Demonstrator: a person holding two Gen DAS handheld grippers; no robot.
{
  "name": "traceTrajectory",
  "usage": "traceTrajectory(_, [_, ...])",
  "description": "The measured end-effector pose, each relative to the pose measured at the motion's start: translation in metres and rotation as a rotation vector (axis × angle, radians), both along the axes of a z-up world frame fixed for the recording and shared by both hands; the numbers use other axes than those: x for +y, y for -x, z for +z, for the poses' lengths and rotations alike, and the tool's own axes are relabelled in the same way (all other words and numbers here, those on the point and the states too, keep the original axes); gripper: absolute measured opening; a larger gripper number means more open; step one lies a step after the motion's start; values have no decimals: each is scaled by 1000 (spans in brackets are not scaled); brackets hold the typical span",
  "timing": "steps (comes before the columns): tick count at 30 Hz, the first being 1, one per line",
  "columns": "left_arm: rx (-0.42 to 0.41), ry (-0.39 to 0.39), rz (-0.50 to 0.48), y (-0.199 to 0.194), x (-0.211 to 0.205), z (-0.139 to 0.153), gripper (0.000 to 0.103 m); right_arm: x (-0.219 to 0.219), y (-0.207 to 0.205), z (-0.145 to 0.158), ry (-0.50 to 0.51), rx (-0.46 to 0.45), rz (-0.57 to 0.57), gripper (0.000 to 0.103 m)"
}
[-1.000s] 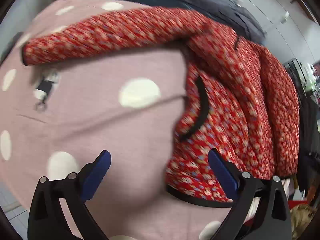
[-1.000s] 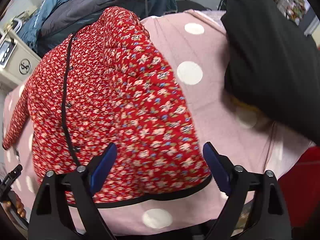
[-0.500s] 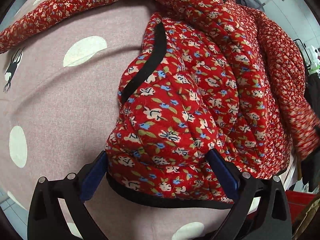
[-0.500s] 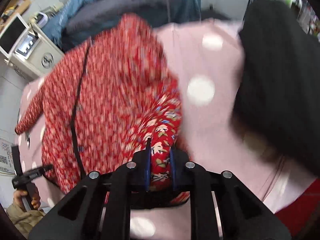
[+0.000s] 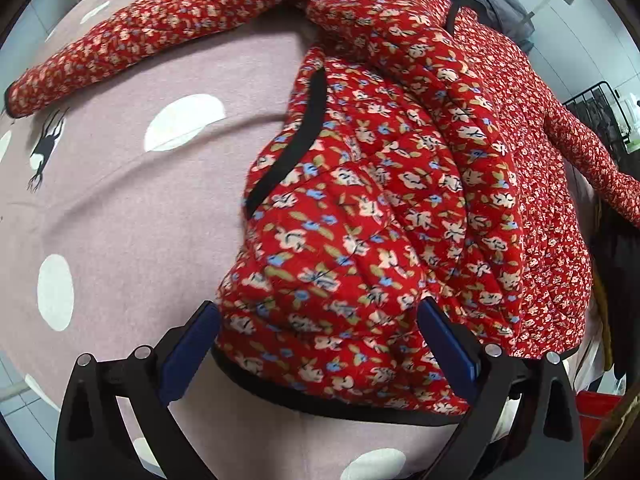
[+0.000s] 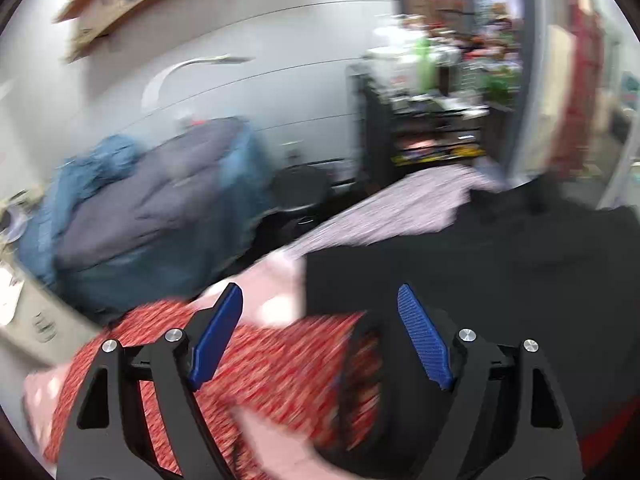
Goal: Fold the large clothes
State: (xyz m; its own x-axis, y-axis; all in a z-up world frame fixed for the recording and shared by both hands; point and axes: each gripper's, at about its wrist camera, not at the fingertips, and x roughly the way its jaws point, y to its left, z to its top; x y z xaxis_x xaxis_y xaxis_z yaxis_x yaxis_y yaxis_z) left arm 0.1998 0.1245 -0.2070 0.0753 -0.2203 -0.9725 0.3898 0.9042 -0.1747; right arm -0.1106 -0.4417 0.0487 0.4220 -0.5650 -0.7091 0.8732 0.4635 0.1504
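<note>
A red floral quilted jacket (image 5: 392,200) with black trim lies on a pink sheet with white dots (image 5: 132,216). One sleeve (image 5: 160,28) stretches to the far left. My left gripper (image 5: 320,340) is open, its blue pads on either side of the jacket's bunched lower hem corner. My right gripper (image 6: 320,332) is open and empty, raised above the jacket (image 6: 256,364), which is blurred below it.
A black garment (image 6: 480,280) lies on the right of the bed. A blue and grey coat pile (image 6: 140,208) sits at the back by the wall. A dark shelf rack (image 6: 432,128) stands further back. A white appliance (image 6: 36,320) is at the left.
My right gripper was shut on the jacket's hem half a second ago; now it has let go, opened and swung upward. My left gripper moved in around the hem corner and stays open.
</note>
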Motion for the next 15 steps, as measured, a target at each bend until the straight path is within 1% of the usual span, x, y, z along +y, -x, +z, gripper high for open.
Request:
traceTrajectory(1, [4, -1, 10, 0, 2, 0, 96, 17, -6, -8, -11, -10, 73, 80])
traceTrajectory(2, [9, -1, 21, -1, 7, 1, 96, 42, -17, -21, -31, -20, 173, 81])
traceTrajectory(3, [12, 1, 32, -3, 14, 3, 96, 59, -24, -32, -49, -14, 240, 86])
traceTrajectory(4, [15, 3, 42, -6, 20, 4, 96, 81, -38, -51, -91, 10, 343, 89])
traceTrajectory(5, [17, 5, 47, -8, 24, 5, 96, 97, -51, -68, -135, 31, 419, 90])
traceTrajectory(6, [13, 4, 45, -11, 26, 7, 96, 118, -64, -98, -222, 81, 528, 90])
traceTrajectory(7, [7, 1, 40, -14, 31, 9, 96, 129, -67, -117, -272, 130, 567, 90])
traceTrajectory(9, [-8, -6, 28, -22, 37, 12, 96, 146, -69, -158, -351, 213, 573, 90])
traceTrajectory(10, [-11, -5, 25, -25, 38, 12, 96, 150, -67, -186, -421, 261, 552, 90])
traceTrajectory(11, [-14, -2, 22, -29, 39, 12, 96, 152, -63, -199, -455, 286, 532, 90])
traceTrajectory(12, [-13, 3, 20, -32, 39, 10, 96, 152, -56, -217, -511, 300, 489, 90])
traceTrajectory(13, [-8, 12, 18, -34, 41, 7, 96, 152, -45, -232, -575, 274, 444, 90])
traceTrajectory(14, [6, 23, 17, -36, 40, 2, 96, 150, -40, -245, -626, 259, 420, 90])
traceTrajectory(15, [24, 32, 16, -37, 37, -3, 96, 149, -35, -256, -657, 274, 403, 90])
